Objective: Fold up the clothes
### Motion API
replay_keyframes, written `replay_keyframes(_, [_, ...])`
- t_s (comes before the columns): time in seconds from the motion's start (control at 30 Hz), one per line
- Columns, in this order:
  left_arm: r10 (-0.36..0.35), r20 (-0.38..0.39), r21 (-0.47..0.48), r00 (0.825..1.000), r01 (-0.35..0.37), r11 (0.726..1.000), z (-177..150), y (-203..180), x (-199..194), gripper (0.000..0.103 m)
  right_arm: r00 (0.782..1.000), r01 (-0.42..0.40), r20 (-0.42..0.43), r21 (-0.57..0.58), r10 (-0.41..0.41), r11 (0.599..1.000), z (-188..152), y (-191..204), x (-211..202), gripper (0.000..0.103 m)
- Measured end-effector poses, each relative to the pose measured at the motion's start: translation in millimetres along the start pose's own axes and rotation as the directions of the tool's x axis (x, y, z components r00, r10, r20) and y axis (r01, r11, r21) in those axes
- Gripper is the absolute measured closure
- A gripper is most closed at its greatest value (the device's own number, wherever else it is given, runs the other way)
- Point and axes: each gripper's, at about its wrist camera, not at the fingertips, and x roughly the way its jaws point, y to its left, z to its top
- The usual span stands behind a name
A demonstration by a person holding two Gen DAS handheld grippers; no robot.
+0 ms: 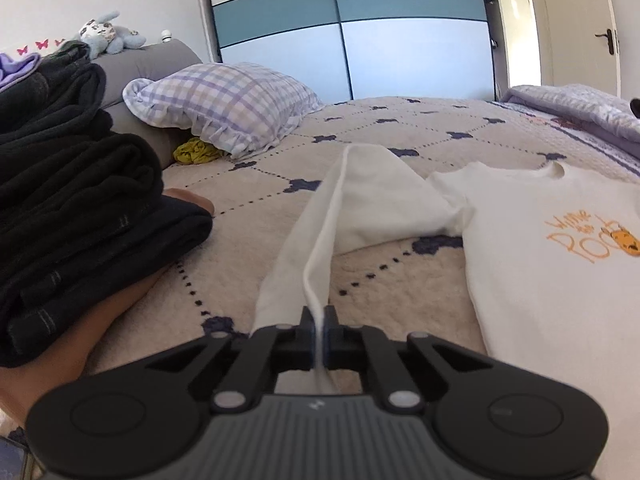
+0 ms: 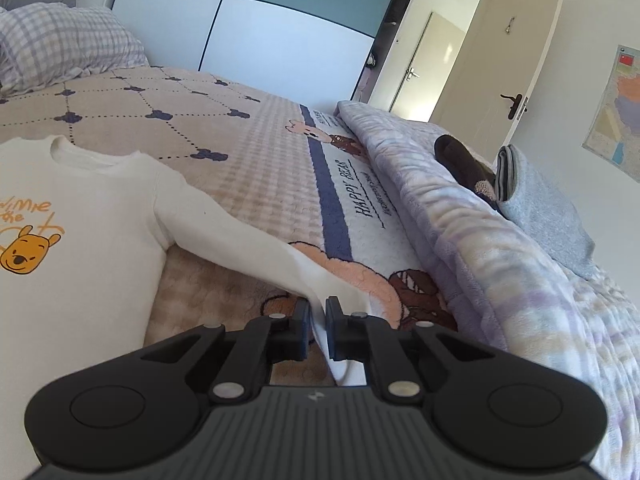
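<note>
A white long-sleeved top [image 1: 560, 280] with an orange bear print lies face up on the bed; it also shows in the right wrist view [image 2: 80, 264]. My left gripper [image 1: 319, 314] is shut on the cuff of its left sleeve [image 1: 360, 200], which is lifted and creased above the bedspread. My right gripper [image 2: 317, 308] is shut on the cuff of the other sleeve [image 2: 240, 240], which stretches out from the shoulder, low over the bed.
A pile of dark clothes [image 1: 72, 200] sits at the left. A checked pillow [image 1: 224, 100] lies at the head. A folded lilac quilt [image 2: 480, 240] with grey clothes [image 2: 540, 208] lies along the right. A wardrobe [image 1: 340, 32] stands behind.
</note>
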Motion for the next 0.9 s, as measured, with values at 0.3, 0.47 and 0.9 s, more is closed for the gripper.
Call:
replay_keyframes(0.3, [0.032, -0.008, -0.014, 0.999, -0.032, 0.999, 16, 22, -4, 0.098, 0.998, -0.052, 0.025, 0.093, 0.050, 0.994, 3, -25, -13, 0.093])
replay_keyframes(0.47, [0.067, -0.020, -0.032, 0.998, -0.068, 0.997, 18, 31, -5, 0.092, 0.999, -0.045, 0.006, 0.154, 0.045, 0.987, -1, -41, -16, 0.081])
replay_keyframes(0.9, [0.088, -0.027, -0.035, 0.996, -0.089, 0.995, 10, 39, -36, 0.057, 0.987, -0.130, -0.062, 0.237, 0.149, 0.963, -84, -65, -88, 0.040])
